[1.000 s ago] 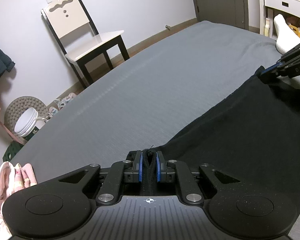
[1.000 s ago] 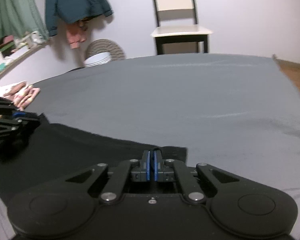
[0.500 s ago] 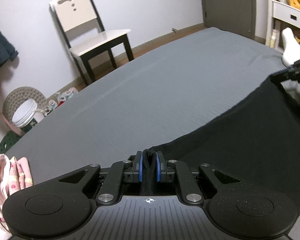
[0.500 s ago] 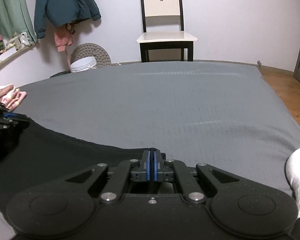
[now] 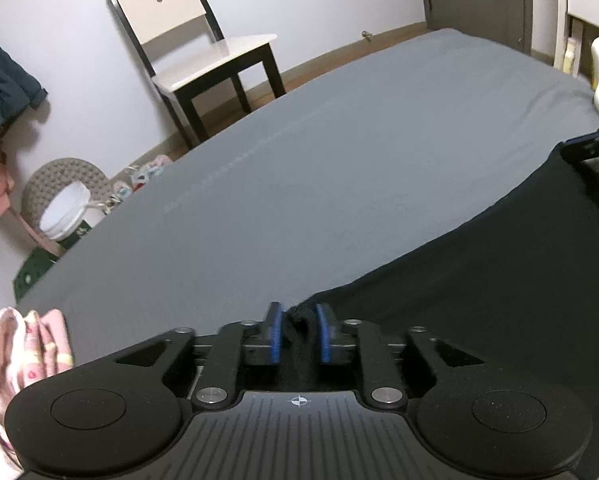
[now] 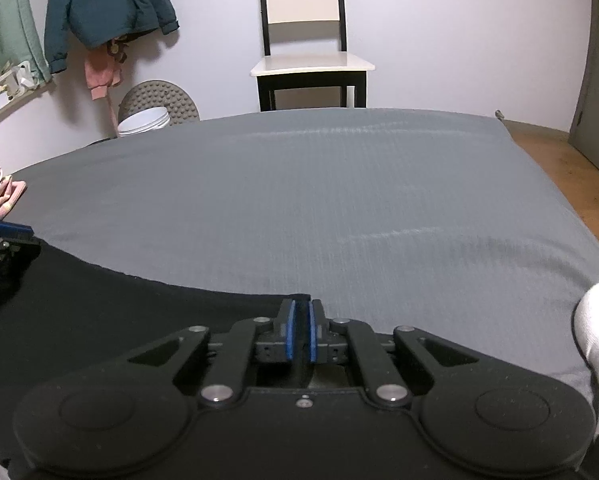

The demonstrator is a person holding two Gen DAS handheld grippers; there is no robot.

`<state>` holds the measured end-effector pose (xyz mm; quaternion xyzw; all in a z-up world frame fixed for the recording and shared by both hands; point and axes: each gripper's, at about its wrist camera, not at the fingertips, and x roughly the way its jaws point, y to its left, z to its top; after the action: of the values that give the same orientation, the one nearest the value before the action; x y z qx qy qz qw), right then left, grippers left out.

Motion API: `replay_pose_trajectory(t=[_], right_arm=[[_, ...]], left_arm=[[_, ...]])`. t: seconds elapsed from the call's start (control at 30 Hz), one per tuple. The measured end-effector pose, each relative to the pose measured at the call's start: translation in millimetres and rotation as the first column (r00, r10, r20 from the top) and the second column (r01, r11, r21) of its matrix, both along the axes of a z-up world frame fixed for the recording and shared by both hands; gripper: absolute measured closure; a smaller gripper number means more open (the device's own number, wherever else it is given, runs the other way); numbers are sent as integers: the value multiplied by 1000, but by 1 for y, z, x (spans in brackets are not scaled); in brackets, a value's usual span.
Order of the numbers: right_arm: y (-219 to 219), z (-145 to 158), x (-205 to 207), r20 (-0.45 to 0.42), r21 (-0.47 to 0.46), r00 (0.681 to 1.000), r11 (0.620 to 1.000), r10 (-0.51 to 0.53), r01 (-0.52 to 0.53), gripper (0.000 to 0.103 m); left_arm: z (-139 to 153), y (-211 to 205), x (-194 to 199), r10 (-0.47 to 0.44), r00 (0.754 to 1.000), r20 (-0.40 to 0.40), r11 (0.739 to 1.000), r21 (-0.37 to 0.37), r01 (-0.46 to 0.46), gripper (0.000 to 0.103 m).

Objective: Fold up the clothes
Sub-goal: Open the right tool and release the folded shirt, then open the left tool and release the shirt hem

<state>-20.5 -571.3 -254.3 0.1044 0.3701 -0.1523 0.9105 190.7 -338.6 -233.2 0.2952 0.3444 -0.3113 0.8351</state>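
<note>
- Left gripper low over the bed, level, fingers pointing toward the far edge; blue pads pinch a bunched black cloth corner.
- Right gripper same pose, low and level; pads nearly together, pinching the cloth edge.
- Cloth stretched between both grippers, spread on the near side of the bed, behind and below the fingertips.
- Each gripper shows at the other view's edge, at the cloth's opposite corner.
- Chair straight ahead of right gripper, past the bed.
- Pink garment left of left gripper.
</note>
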Motion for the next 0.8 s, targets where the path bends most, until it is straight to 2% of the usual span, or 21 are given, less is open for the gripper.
replay_pose_trajectory(t=[0.03,0.1,0.17,0.23,0.3,0.37,0.43,0.47,0.53,0.57,0.67,0.8], right_arm=[[-3,0,-1,0,12,1000,1000,-11,11,85],[-11,1,-1,4,56,999,998,-42,41,80],[-20,4,-4,12,103,997,992,-71,70,80],[-27,8,-10,19,125,995,987,-100,97,78],[-29,16,-20,28,103,991,987,-128,124,76],[-26,27,-39,46,113,989,984,-142,136,73],[-16,35,-61,62,171,986,975,-157,144,68],[-9,38,-73,69,209,984,967,-163,145,67],[11,36,-93,55,221,986,965,-156,141,66],[22,34,-103,45,220,988,966,-151,138,66],[52,28,-129,16,214,990,967,-142,135,66],[72,27,-141,7,234,987,960,-163,157,67]], left_arm=[[2,2,3,11,1000,-5,1000,-5,-11,66],[6,7,8,36,999,-14,999,-22,-36,48],[13,15,12,64,998,5,997,-43,-64,38],[21,21,7,62,996,57,997,-49,-59,35],[31,26,-3,51,991,126,998,-53,-44,35],[45,30,-22,13,982,186,997,-72,0,35],[59,38,-50,-54,972,227,991,-107,80,35],[64,41,-66,-97,965,243,985,-116,128,32],[67,47,-102,-188,945,266,967,-120,226,24],[66,49,-117,-225,939,259,959,-113,261,21],[54,56,-158,-346,915,209,929,-60,365,21],[29,65,-201,-503,834,226,864,158,478,22]])
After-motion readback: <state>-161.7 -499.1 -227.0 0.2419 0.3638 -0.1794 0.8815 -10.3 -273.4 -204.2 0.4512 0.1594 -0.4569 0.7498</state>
